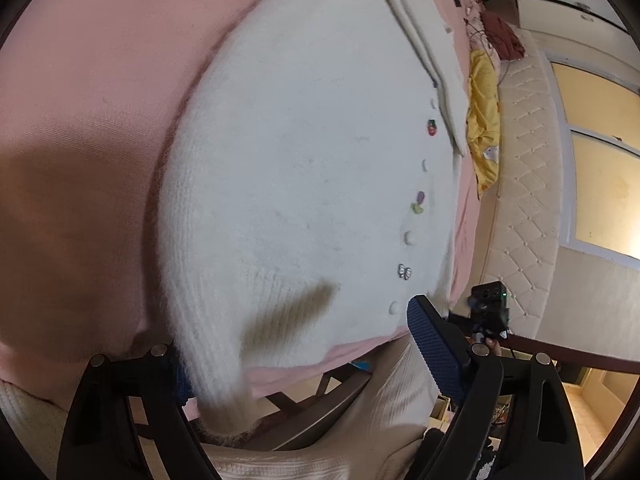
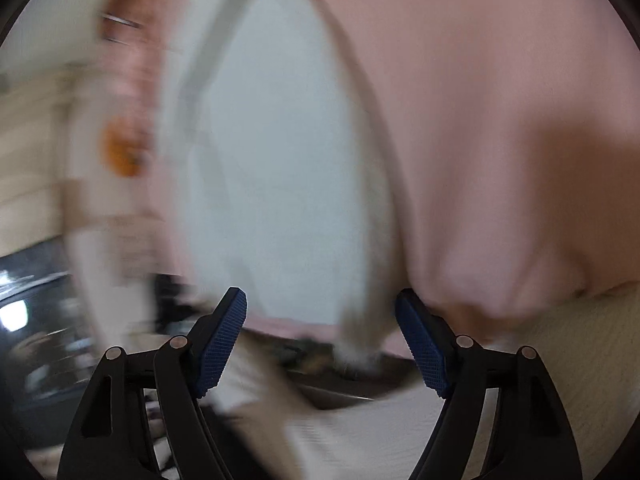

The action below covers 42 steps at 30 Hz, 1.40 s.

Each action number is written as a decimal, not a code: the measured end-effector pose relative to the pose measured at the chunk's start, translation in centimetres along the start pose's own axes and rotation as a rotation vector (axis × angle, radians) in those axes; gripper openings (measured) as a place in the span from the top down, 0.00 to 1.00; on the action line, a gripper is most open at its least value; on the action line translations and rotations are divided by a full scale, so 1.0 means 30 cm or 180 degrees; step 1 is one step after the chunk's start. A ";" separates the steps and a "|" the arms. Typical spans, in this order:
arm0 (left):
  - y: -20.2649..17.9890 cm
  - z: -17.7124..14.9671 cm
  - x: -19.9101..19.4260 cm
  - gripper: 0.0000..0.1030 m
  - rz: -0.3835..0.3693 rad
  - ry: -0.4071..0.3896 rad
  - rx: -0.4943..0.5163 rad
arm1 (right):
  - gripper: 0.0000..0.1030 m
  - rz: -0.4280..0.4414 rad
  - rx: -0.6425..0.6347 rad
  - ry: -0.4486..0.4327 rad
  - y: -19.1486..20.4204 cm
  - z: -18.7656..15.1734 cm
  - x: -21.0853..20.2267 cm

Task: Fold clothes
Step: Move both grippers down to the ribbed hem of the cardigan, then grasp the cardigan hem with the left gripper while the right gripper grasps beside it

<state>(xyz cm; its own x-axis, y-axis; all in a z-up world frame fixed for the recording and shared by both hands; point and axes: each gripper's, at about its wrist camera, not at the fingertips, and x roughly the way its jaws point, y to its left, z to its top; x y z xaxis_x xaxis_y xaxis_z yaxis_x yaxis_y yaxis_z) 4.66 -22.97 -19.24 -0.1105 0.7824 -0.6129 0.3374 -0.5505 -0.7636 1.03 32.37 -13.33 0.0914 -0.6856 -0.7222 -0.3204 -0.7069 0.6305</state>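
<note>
A white fuzzy cardigan [image 1: 288, 184] is spread flat on a pink sheet [image 1: 92, 128], its hem drooping over the near edge; small buttons and coloured charms are seen along its right side. In the left wrist view the ribbed hem corner hangs down between the fingers of the left claw [image 1: 304, 360], whose jaws are parted wide; the left pad is hidden behind the knit, so contact cannot be told, and the right pad [image 1: 436, 352] stands clear of the fabric. In the blurred right wrist view the cardigan's lower corner dangles between the pads of the right claw [image 2: 320, 340], which is released, neither pad pressing on it. A yellow garment [image 1: 484, 120] lies beyond the cardigan
</note>
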 end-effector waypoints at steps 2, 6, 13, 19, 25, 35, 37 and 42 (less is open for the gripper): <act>-0.011 -0.002 0.001 0.14 0.0031 -0.0004 0.0039 | 0.25 -0.0048 0.0014 0.0005 0.005 0.011 0.031; -0.010 -0.010 -0.008 0.15 0.0017 -0.0016 0.0076 | 0.39 -0.0204 0.0038 -0.0028 0.011 0.027 0.065; -0.009 -0.029 -0.040 0.56 0.0084 -0.0070 0.0043 | 0.90 -0.0101 0.0198 -0.0235 -0.040 -0.001 0.008; -0.007 -0.028 -0.035 0.88 0.0054 -0.0066 -0.0021 | 0.91 -0.0051 -0.0062 -0.0446 0.039 -0.008 -0.014; -0.025 -0.041 -0.050 0.90 -0.0185 -0.0253 -0.0111 | 0.91 -0.0076 -0.0315 -0.0647 0.115 -0.011 -0.065; -0.195 0.049 -0.156 0.90 -0.0588 -0.0954 0.0235 | 0.92 -0.0061 -0.0853 -0.1281 0.274 0.038 -0.184; -0.226 0.096 -0.170 0.90 -0.0536 -0.1107 0.0268 | 0.92 -0.0171 -0.0990 -0.1413 0.321 0.067 -0.213; -0.311 0.216 -0.225 0.90 -0.0409 -0.1548 0.0356 | 0.92 -0.0463 -0.1284 -0.1673 0.428 0.176 -0.278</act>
<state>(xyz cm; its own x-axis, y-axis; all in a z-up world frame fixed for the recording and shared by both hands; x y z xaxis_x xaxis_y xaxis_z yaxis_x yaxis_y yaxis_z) -3.80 -25.00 -9.30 -0.5755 0.6346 -0.5159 0.1934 -0.5074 -0.8397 -8.83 29.92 -0.73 -0.3961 -0.4753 -0.7856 0.0469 -0.8649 0.4997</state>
